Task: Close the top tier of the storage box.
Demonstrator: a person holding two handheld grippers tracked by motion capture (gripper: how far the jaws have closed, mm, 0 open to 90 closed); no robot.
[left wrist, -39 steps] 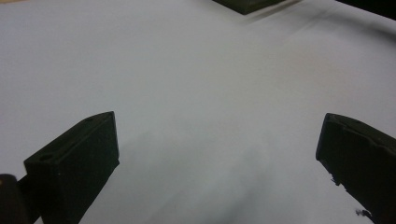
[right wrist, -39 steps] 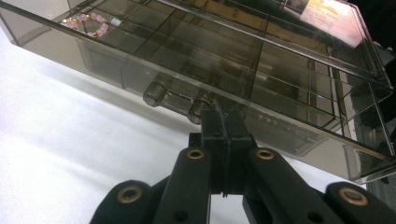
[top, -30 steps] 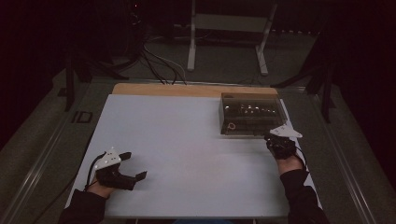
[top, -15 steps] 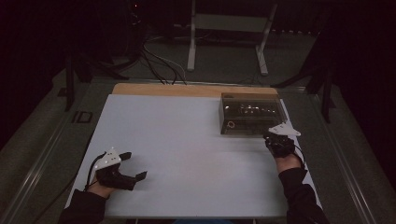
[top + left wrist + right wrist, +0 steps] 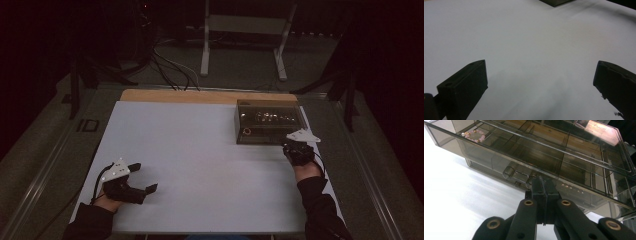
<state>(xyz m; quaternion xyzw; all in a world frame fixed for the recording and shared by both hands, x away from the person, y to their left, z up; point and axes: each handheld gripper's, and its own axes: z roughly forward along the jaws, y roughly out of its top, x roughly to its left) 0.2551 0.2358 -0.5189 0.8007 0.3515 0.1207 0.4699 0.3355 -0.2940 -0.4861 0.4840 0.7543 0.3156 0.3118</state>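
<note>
Box: a smoked clear organiser box (image 5: 564,162) with inner compartments lies on the white worktop (image 5: 200,150), straight ahead of the right gripper's fingers (image 5: 537,187).
Box front: a small clear handle (image 5: 510,173) sits on the near wall, just left of those fingertips in the right gripper view.
Bracelet: a pink bead bracelet (image 5: 473,135) lies in an end compartment, well off to the left of the fingers in that view.
Right gripper (image 5: 292,146): fingers pressed together, nothing seen between them; tips at the box's lower front edge, possibly touching it, though the dim angle leaves that unsure.
Left gripper (image 5: 142,179): fingers (image 5: 464,87) spread wide with bare worktop between them, well apart from the box (image 5: 269,121).
Box corner: it shows far beyond the left fingers, at the top of the left gripper view (image 5: 554,2).
</note>
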